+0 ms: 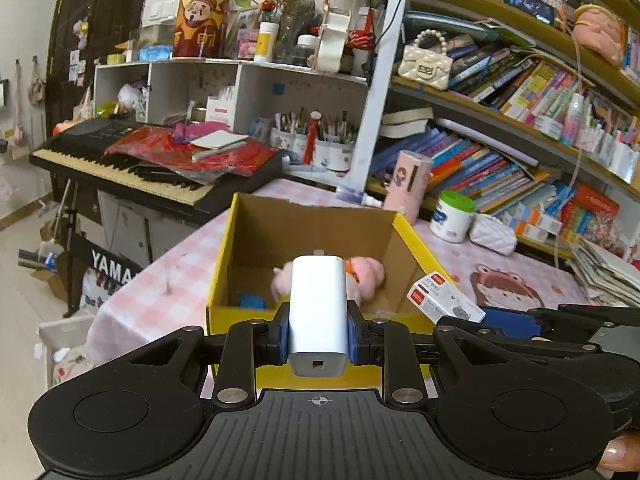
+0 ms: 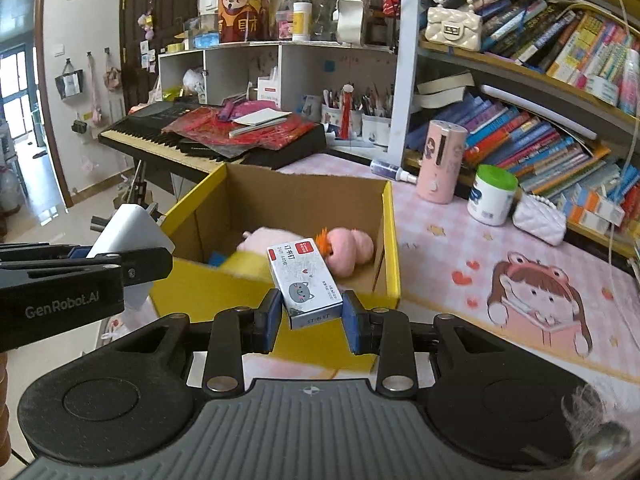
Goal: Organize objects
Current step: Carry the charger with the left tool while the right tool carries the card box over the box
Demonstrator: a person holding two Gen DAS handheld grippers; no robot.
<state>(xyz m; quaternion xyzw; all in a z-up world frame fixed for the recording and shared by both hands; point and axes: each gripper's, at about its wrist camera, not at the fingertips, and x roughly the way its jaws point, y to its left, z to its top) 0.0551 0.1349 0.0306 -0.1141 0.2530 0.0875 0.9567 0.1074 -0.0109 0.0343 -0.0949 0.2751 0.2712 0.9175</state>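
My left gripper (image 1: 318, 338) is shut on a white power bank (image 1: 318, 312), held upright just in front of the near wall of the yellow cardboard box (image 1: 240, 312). The right gripper (image 2: 308, 316) is shut on a small grey staple box with a cat face (image 2: 306, 280), tilted, over the near wall of the same yellow box (image 2: 200, 292). Inside the box lie a pink plush toy (image 2: 348, 250) and something blue (image 2: 218, 258). The staple box (image 1: 444, 300) and the right gripper show at the right of the left wrist view; the power bank (image 2: 128, 228) at the left of the right wrist view.
The box stands on a pink checked tablecloth (image 2: 460, 264). Behind it are a pink cylinder (image 2: 440, 160), a green-lidded white jar (image 2: 492, 196) and a white quilted pouch (image 2: 540, 220). Bookshelves (image 2: 540, 80) fill the right; a keyboard piano (image 2: 180, 140) under red cloth sits left.
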